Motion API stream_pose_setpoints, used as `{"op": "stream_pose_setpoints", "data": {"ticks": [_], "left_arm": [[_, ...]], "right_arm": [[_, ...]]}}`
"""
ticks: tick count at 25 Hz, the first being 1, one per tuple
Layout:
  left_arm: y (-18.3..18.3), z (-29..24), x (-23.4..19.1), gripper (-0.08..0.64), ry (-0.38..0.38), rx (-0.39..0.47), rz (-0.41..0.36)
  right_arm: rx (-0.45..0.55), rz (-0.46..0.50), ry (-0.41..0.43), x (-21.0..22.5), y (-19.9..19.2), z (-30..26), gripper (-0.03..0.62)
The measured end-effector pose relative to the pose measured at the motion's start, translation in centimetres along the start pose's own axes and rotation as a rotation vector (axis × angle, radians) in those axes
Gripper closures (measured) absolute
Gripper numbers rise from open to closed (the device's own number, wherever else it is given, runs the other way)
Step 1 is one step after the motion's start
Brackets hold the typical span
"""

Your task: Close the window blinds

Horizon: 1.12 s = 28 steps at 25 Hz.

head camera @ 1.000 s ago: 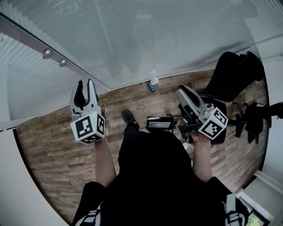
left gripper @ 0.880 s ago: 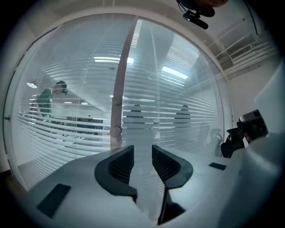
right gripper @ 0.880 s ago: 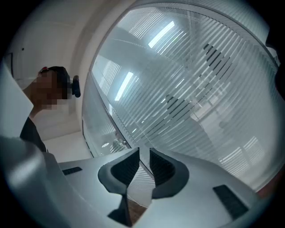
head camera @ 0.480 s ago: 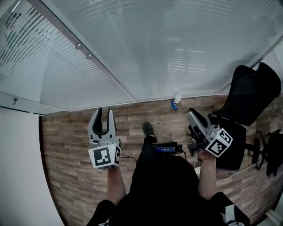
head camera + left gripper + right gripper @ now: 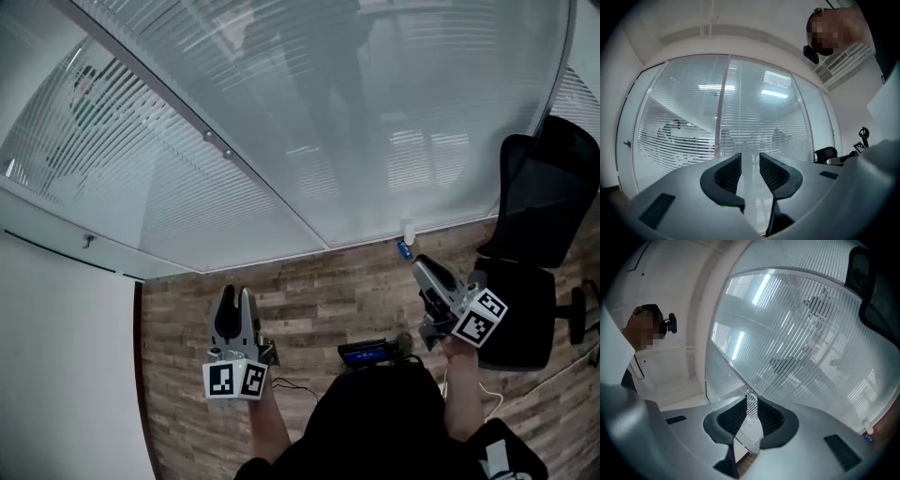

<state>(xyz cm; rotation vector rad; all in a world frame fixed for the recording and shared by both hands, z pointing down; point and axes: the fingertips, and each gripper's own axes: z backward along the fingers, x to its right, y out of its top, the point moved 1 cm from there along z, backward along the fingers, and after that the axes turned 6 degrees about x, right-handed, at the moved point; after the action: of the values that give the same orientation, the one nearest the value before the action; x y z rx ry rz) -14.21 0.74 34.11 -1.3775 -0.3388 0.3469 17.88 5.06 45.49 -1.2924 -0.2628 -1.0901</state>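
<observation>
The window blinds (image 5: 112,159) are hanging behind the glass wall (image 5: 375,141) ahead, slats letting the room beyond show; closing is not begun; the left hand-held gripper (image 5: 234,298) and right hand-held gripper (image 5: 424,267) are each keeping a narrow, empty gap; compared with a second ago, both are sitting lower in the head view.

The person wears a black top (image 5: 375,427) with white print (image 5: 495,459) at the right sleeve. The left hand-held gripper (image 5: 234,292) and the right hand-held gripper (image 5: 424,266) each have a pale grey body, black ribbed pads (image 5: 729,173) and a white cube (image 5: 237,380) of black square markers. A thin dark cable (image 5: 292,386) trails beside the left one.
</observation>
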Motion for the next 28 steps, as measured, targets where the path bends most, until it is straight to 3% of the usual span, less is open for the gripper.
{"op": "stream_pose_setpoints", "data": {"ticks": [7, 13, 17, 20, 23, 28], "left_arm": [[1.5, 4.2, -0.8, 0.456, -0.066, 0.030, 0.019], [-0.3, 9.5, -2.2, 0.463, -0.109, 0.039, 0.053], [-2.2, 12.7, -2.3, 0.463, -0.149, 0.039, 0.125], [-3.3, 13.8, -1.6, 0.463, -0.172, 0.037, 0.176], [-3.5, 15.4, -2.0, 0.463, -0.161, 0.035, 0.214], [-2.4, 18.0, -3.7, 0.465, -0.114, 0.055, 0.190]], "right_arm": [[0.074, 0.068, -0.071, -2.6, 0.0, 4.1, 0.520], [0.040, 0.086, -0.108, -8.0, -5.6, 7.2, 0.520], [-0.019, 0.104, -0.151, -11.5, -9.2, 9.9, 0.520], [-0.049, 0.127, -0.186, -12.9, -9.8, 11.2, 0.520], [-0.071, 0.144, -0.175, -14.7, -9.9, 11.0, 0.520], [-0.086, 0.137, -0.089, -16.6, -10.5, 8.5, 0.520]]}}
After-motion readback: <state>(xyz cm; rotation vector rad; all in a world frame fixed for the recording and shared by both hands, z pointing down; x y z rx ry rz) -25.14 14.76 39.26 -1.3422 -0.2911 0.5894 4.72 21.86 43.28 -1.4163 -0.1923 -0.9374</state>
